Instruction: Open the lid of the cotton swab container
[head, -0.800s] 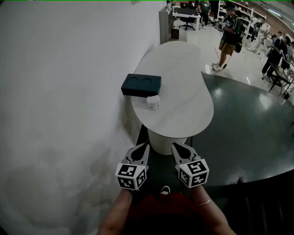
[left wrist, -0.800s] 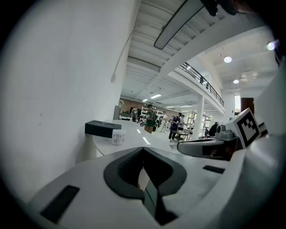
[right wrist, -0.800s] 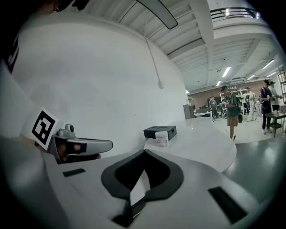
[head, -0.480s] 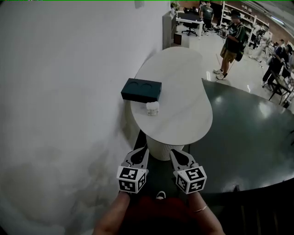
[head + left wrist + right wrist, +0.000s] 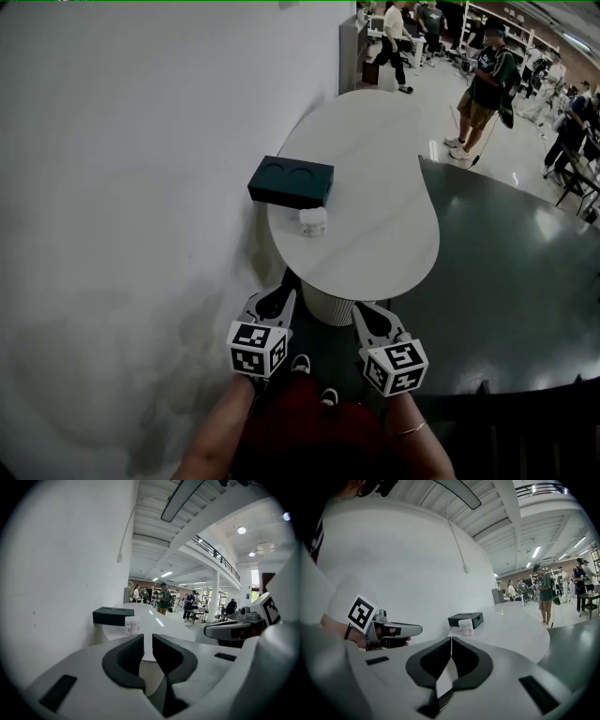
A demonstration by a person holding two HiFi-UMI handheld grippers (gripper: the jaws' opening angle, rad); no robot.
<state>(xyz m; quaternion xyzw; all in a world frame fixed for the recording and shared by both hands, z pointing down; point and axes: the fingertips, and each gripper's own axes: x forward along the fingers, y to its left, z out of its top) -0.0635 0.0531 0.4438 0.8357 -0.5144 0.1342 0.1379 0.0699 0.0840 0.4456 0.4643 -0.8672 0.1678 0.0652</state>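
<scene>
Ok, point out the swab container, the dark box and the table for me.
swab container (image 5: 313, 221), head view, on its top.
dark box (image 5: 292, 180), head view, on its top face.
table (image 5: 389, 173), head view, on the bare tabletop.

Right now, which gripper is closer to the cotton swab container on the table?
Left, narrowly. In the head view the left gripper sits short of the cotton swab container, slightly to its left. The right gripper sits a little further back and further off to its right.

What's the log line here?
stage: pre-contact | left gripper: shut, empty | right gripper: shut, empty | cotton swab container: untouched on table
</scene>
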